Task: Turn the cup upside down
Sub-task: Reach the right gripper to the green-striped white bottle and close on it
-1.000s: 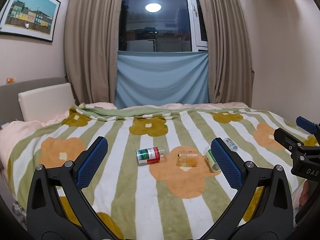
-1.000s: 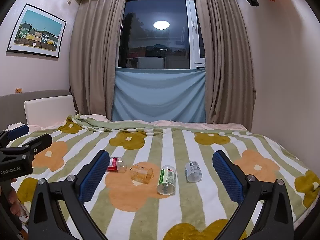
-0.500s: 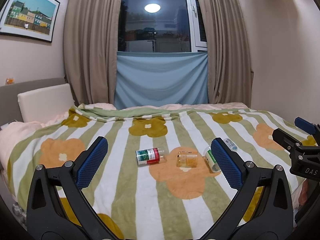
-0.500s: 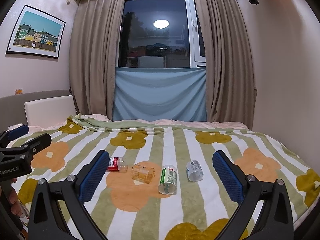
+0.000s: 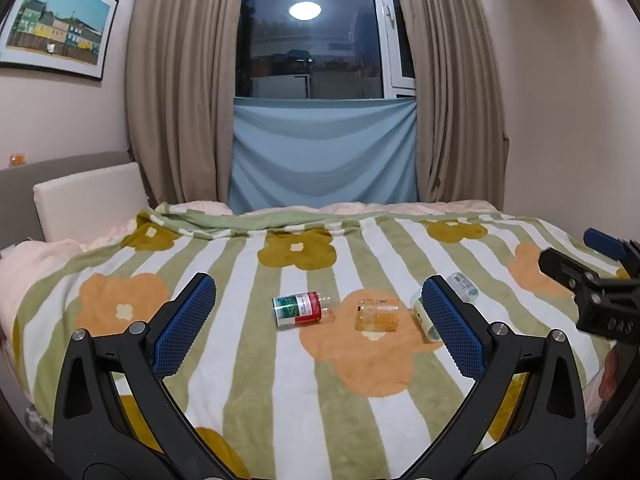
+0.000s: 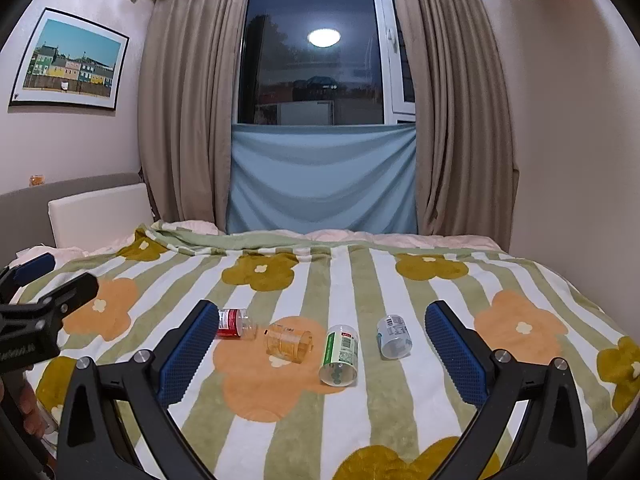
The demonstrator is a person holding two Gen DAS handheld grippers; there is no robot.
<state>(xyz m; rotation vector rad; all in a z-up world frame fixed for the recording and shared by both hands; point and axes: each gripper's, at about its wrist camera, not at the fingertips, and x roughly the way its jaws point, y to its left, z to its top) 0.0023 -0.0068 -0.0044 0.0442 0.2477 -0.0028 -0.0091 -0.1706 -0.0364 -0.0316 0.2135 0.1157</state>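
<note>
Several small clear cups lie on their sides in a row on the striped flower blanket (image 5: 304, 400). From the left: a red and green labelled cup (image 5: 300, 309) (image 6: 232, 323), an amber cup (image 5: 377, 315) (image 6: 289, 342), a green labelled cup (image 6: 340, 356) partly hidden behind my left finger (image 5: 424, 316), and a pale blue labelled cup (image 6: 394, 337) (image 5: 462, 284). My left gripper (image 5: 318, 328) is open and empty, short of the cups. My right gripper (image 6: 320, 354) is open and empty, also short of them. Each gripper shows at the edge of the other's view.
The bed fills the lower half of both views; a cream headboard cushion (image 5: 90, 200) stands at the left. Curtains and a dark window (image 5: 312, 40) are behind the bed. A wall runs along the right side (image 6: 568, 160).
Both grippers have drifted slightly; the cups sit a touch lower in the right wrist view. Nothing was taken hold of or moved on the blanket.
</note>
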